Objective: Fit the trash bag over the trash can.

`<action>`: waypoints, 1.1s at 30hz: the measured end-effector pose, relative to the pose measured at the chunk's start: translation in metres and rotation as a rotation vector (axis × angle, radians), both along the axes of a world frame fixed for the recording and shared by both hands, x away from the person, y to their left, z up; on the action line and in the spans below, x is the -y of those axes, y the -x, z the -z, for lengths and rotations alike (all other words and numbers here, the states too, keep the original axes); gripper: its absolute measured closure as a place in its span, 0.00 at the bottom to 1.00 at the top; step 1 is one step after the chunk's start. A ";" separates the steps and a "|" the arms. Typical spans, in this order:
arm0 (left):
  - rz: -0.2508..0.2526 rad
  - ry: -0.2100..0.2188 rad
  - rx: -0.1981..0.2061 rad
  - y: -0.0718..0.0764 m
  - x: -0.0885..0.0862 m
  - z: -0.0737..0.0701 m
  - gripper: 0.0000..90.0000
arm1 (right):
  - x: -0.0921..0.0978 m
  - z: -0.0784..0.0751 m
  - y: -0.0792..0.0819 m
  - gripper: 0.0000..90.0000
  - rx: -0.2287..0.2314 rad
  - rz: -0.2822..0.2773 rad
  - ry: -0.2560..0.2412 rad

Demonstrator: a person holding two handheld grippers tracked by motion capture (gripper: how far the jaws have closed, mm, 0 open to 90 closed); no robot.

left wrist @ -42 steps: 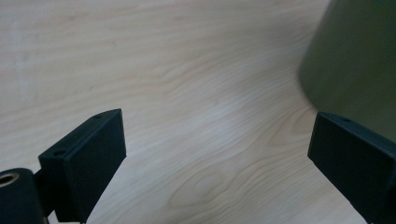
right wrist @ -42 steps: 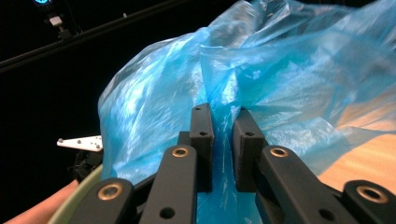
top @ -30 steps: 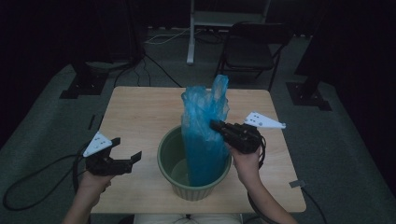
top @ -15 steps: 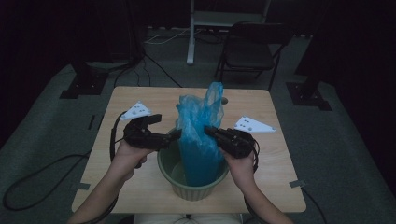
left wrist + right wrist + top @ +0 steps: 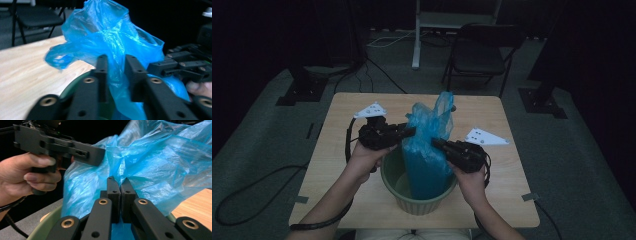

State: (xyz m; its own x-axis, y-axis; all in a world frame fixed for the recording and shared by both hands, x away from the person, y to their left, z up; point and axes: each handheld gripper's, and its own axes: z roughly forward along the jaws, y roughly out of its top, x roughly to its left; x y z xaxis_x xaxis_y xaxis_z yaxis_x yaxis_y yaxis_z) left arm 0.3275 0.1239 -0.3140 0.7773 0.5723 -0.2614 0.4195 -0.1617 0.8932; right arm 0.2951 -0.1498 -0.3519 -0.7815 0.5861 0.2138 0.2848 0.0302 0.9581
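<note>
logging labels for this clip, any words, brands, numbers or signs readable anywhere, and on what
There is no readable text in these pictures.
Blue plastic bag: plain, no print that shows.
Green bucket: plain, no label in view.
Left gripper and right gripper: black parts with screws only; the grey plates carry small dark dots, not letters.
Table: bare wood, no marking.

Bag (image 5: 428, 150) lower part hidden inside the bucket (image 5: 419, 200); bucket floor mostly covered. Left tongs (image 5: 116, 66) tips pressed into plastic, contact blurred. Right tongs (image 5: 120, 187) bases cut off at bottom edge. Chair (image 5: 484, 55) detail lost in darkness.
</note>
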 end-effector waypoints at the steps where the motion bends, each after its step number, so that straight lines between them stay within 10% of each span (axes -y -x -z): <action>1: 0.004 -0.011 0.024 0.004 0.000 0.000 0.91 | 0.001 0.000 0.001 0.96 -0.004 -0.008 -0.004; 5: 0.020 -0.077 0.122 0.018 0.003 0.001 0.98 | 0.012 -0.002 0.004 0.81 -0.006 0.002 -0.030; 13: 0.061 -0.128 0.154 0.023 0.013 0.006 0.98 | 0.028 -0.062 -0.013 0.56 0.051 -0.013 -0.105; 19: 0.107 -0.134 0.160 0.026 0.020 0.008 0.98 | 0.004 -0.087 -0.033 0.48 0.000 -0.109 -0.022; 28: 0.130 -0.135 0.162 0.029 0.022 0.006 0.98 | -0.028 -0.073 -0.052 0.42 -0.071 -0.157 0.085; 31: 0.127 -0.128 0.163 0.029 0.020 0.005 0.98 | -0.034 -0.066 -0.063 0.52 -0.107 -0.174 0.154; 33: 0.128 -0.120 0.158 0.029 0.018 0.005 0.98 | -0.034 -0.062 -0.068 0.84 -0.132 -0.213 0.161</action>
State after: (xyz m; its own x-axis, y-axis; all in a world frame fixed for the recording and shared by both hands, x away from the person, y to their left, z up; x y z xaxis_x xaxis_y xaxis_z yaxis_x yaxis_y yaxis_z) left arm 0.2988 0.1059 -0.3188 0.8714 0.4861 -0.0664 0.2449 -0.3137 0.9174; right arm 0.3629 -0.1161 -0.2896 -0.8622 0.4463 0.2397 0.3777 0.2509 0.8913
